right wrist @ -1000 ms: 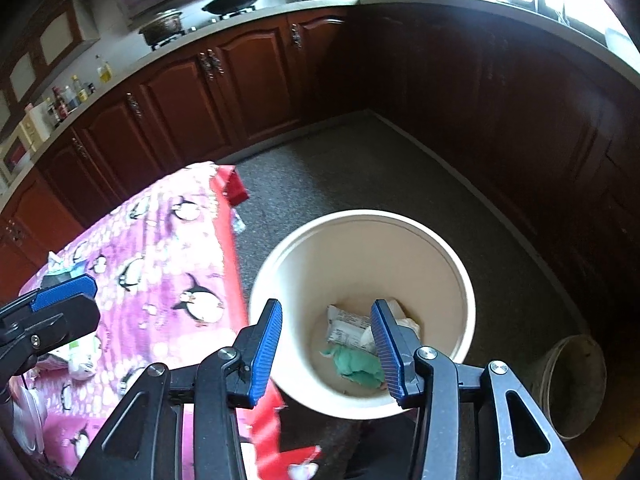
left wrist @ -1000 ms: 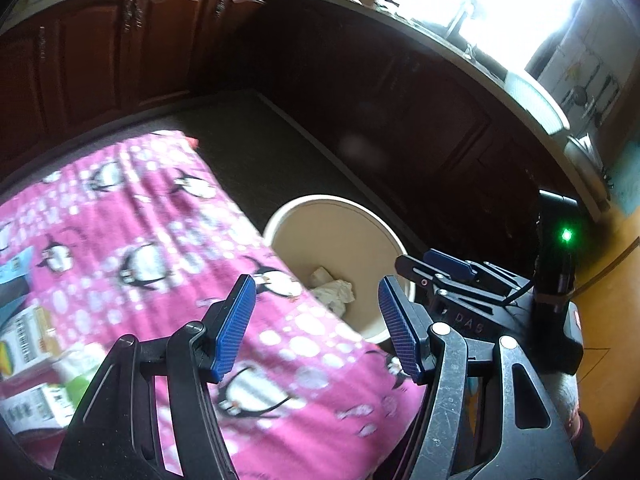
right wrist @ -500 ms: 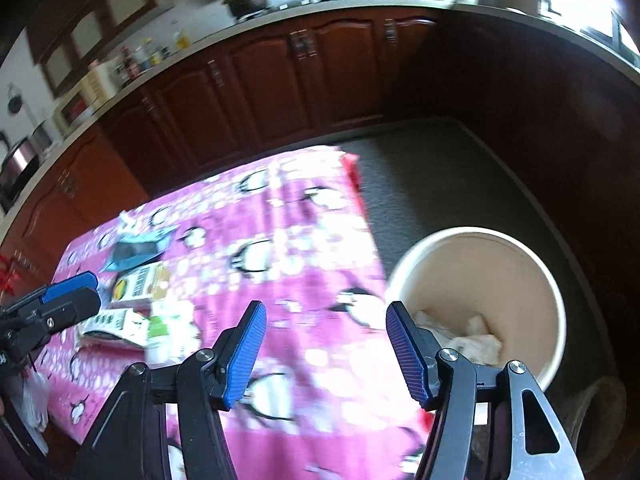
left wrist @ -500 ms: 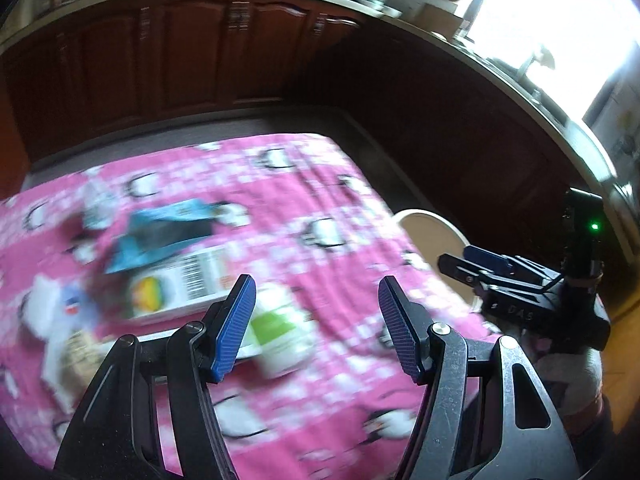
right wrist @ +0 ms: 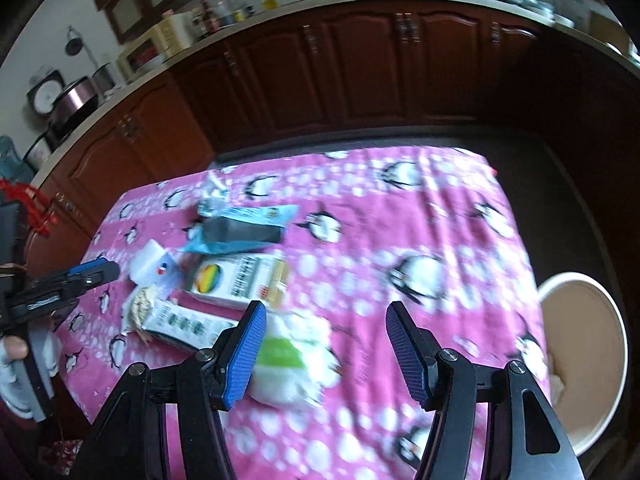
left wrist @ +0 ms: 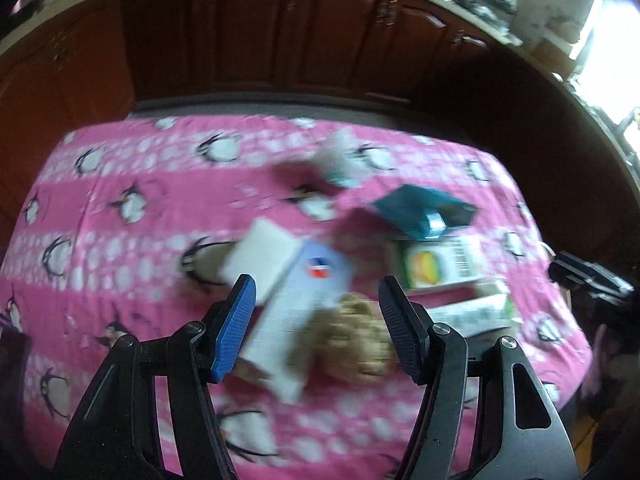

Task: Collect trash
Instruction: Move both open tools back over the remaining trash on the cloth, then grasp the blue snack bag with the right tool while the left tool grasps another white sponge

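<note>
Trash cartons (right wrist: 240, 278) lengthwise across pink penguin cloth (right wrist: 400, 240), both tools (left wrist: 316, 320) (right wrist: 324, 344) spread, empty.

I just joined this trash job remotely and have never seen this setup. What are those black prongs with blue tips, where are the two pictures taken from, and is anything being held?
There is no robot here. A person carries a two-fingered tool in each hand, and a camera on each looks along its fingers. The black prongs with blue pads at the bottom of each picture are that tool's own fingers.

The left tool stands open over a white box and a crumpled brown wad. The right tool has just been opening; a white and green wrapper lies below its gap, unpressed. Neither holds anything.

Both views show a table under a pink penguin cloth. Also on it are a teal pouch and a carton with a rainbow mark. The cream bin stands on the floor beside the table.
</note>
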`<action>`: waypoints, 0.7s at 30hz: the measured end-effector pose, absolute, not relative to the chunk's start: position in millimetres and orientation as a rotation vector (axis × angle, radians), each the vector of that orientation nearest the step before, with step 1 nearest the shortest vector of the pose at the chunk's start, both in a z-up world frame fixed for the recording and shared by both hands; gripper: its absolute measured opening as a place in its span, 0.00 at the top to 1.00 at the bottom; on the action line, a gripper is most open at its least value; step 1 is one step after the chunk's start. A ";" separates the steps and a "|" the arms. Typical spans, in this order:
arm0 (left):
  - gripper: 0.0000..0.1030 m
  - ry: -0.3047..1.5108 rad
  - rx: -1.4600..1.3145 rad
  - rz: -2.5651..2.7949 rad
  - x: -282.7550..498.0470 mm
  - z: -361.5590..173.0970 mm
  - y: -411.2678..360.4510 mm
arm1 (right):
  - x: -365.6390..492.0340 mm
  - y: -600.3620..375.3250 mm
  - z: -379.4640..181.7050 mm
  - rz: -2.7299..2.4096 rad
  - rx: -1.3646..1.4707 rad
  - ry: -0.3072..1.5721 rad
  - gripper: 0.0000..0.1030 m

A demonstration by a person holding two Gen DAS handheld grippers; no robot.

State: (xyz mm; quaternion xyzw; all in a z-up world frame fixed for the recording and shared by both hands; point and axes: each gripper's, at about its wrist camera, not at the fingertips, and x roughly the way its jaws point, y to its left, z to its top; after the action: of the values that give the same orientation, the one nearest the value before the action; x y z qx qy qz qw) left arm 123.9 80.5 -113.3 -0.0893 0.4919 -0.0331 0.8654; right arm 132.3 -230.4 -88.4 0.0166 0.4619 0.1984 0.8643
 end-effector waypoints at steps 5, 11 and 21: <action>0.39 1.073 -0.176 -0.017 132.7 -135.6 104.7 | 157.0 -198.0 -92.5 0.461 0.021 0.994 0.42; 0.39 1.110 -0.172 -0.002 148.4 -153.1 113.4 | 181.5 -175.8 -95.4 0.485 0.073 1.029 0.41; 0.39 1.137 -0.165 -0.065 174.4 -165.8 106.5 | 234.9 -176.2 -120.0 0.436 0.270 1.149 0.35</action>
State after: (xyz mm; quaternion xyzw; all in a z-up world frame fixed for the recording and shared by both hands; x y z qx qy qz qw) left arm 174.4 106.5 -165.8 -0.0782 0.5375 -0.0308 0.8391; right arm 234.9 -176.2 -120.0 0.1261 0.5374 0.2040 0.8085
